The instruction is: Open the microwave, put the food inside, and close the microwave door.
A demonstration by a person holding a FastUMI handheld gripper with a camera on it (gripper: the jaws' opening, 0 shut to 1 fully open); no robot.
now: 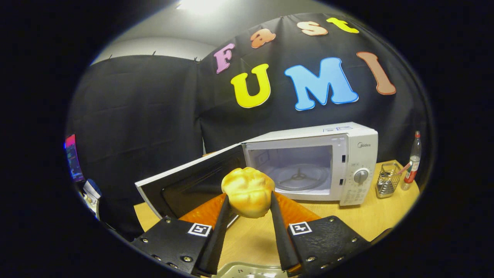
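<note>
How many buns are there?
1. The bun is squeezed between the tongs, held up in front of the open microwave. More could be hidden.

The hand-held gripper (249,206) has two long, narrow, tapering fingers (220,231). Each springs from a broad textured plate fixed with shiny round screws, and each plate carries a square black-and-white marker tag (199,229) at its inner corner.

Standing on wooden table (359,220) w/ wire mesh holder (387,180) just beside red-capped bottle (412,162); monitor (72,158) glowing far opp. side.
</note>
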